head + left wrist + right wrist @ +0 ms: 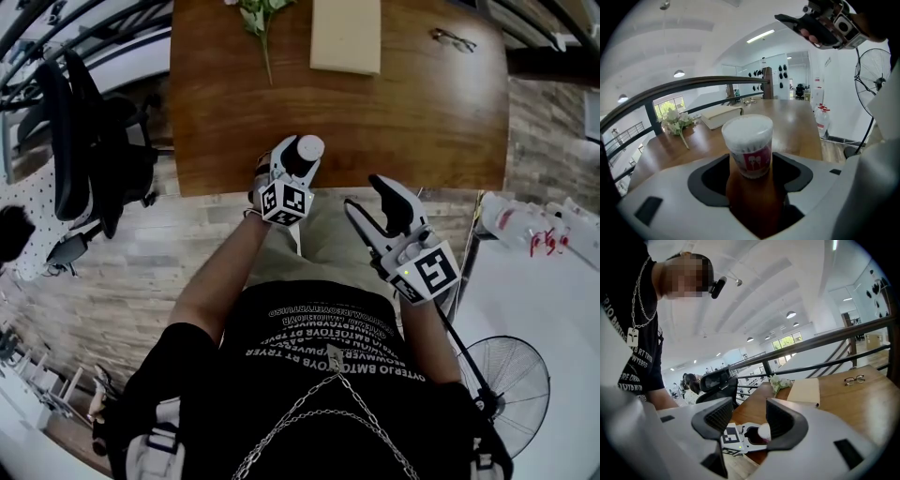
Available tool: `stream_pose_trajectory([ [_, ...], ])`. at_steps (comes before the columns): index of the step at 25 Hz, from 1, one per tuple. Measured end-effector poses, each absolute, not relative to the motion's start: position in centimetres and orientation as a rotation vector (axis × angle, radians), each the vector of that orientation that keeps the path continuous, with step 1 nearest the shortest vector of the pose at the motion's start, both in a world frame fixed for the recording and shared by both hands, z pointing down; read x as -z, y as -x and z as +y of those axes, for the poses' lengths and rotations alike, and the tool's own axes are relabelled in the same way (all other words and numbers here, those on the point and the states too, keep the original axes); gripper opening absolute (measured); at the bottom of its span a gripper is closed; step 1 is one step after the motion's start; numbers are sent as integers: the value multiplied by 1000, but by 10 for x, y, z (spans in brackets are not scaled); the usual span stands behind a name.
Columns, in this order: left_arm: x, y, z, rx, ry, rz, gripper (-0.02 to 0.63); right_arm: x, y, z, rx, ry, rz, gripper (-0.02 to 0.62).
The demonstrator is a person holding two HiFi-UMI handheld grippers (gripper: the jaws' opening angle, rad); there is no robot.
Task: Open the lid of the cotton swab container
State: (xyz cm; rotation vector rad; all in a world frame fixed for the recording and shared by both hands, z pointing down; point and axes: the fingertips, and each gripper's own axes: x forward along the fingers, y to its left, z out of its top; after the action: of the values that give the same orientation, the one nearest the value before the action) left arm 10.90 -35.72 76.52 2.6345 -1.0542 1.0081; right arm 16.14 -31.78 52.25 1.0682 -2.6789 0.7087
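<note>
We have our left gripper (752, 187) clenched on the cotton swab container (749, 146). It stands upright, packed with white swabs under its closed lid (747, 125), above the wooden table (412, 122) just inside the near edge. Our right gripper (747, 417) gapes empty, off that edge. The book (346, 35), glasses (455, 39) and flowers (258, 14) lie far back, well apart from both grippers.

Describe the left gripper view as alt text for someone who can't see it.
The left tongs grip a small clear cotton swab container, lid on, in front of a wooden table. Behind it, white flowers and a pale book lie on the table.
</note>
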Motion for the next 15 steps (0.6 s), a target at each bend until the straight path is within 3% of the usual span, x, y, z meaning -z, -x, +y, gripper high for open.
stream_pose_trajectory([
  [15, -763, -105, -349, -986, -2712, -1017, 259, -498, -144, -292, -669, -1086, -2667, 224],
])
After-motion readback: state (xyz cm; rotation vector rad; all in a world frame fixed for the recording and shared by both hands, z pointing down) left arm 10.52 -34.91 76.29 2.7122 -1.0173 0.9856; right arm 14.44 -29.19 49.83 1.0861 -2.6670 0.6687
